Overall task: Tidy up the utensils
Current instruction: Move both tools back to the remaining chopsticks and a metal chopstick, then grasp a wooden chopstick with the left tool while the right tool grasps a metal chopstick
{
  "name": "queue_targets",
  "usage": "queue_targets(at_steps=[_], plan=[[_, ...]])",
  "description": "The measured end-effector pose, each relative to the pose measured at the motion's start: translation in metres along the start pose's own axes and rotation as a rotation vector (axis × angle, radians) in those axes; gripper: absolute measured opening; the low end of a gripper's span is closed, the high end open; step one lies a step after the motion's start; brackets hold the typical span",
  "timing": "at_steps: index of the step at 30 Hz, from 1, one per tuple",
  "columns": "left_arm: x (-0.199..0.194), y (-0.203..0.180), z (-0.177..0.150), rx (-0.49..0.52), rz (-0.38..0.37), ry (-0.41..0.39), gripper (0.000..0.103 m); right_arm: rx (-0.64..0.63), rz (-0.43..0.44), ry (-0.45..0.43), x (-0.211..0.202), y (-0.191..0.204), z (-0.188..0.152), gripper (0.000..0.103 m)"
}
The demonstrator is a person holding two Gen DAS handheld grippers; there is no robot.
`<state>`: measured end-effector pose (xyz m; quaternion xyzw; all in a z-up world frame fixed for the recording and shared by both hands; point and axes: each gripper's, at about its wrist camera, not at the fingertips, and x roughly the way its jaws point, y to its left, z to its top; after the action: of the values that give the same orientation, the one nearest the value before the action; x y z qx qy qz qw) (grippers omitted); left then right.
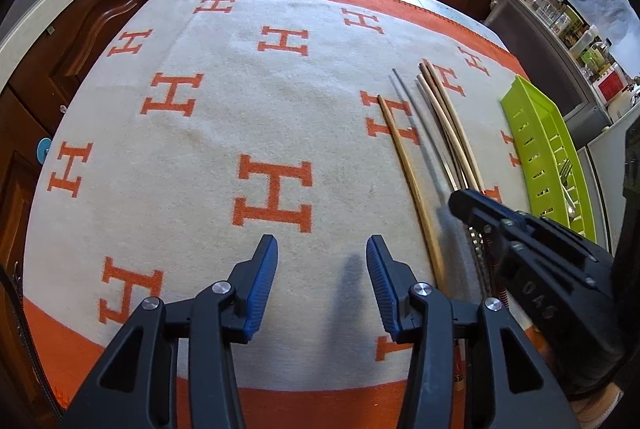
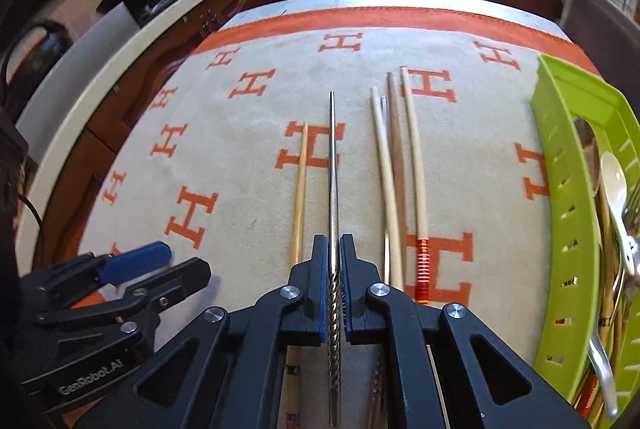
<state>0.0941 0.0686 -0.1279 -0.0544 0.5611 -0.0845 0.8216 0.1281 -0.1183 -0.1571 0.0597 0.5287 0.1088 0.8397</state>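
Note:
My right gripper is shut on a metal chopstick with a twisted handle, its tip pointing away from me over the cloth. A bamboo chopstick lies just left of it, and several wooden chopsticks lie to the right, one with a red-banded handle. In the left wrist view the same chopsticks lie right of my left gripper, which is open and empty over the cloth. The right gripper shows there over the chopstick handles.
A green slotted tray at the right holds a white spoon, a fork and other utensils; it also shows in the left wrist view. An orange and beige H-patterned cloth covers the table. Wooden cabinets and a cluttered counter stand beyond.

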Motion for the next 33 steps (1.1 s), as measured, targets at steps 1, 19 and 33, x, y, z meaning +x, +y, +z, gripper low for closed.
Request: queue_targets(at_steps=[1,19,33], plan=[[0.000,-0.002,0.000,0.001,-0.001,0.000,0.045,0.015,0.009,-0.010,-0.006,-0.004,0.001,0.005],[0.023,-0.072,0.003,0.016,0.004,0.041,0.056,0.223,-0.067,-0.243,-0.128,-0.115,-0.007,0.005],[0.030,-0.099,-0.004,0.076,0.170,0.013,0.056,0.306,-0.169,-0.182,-0.125,-0.179,-0.034,0.005]])
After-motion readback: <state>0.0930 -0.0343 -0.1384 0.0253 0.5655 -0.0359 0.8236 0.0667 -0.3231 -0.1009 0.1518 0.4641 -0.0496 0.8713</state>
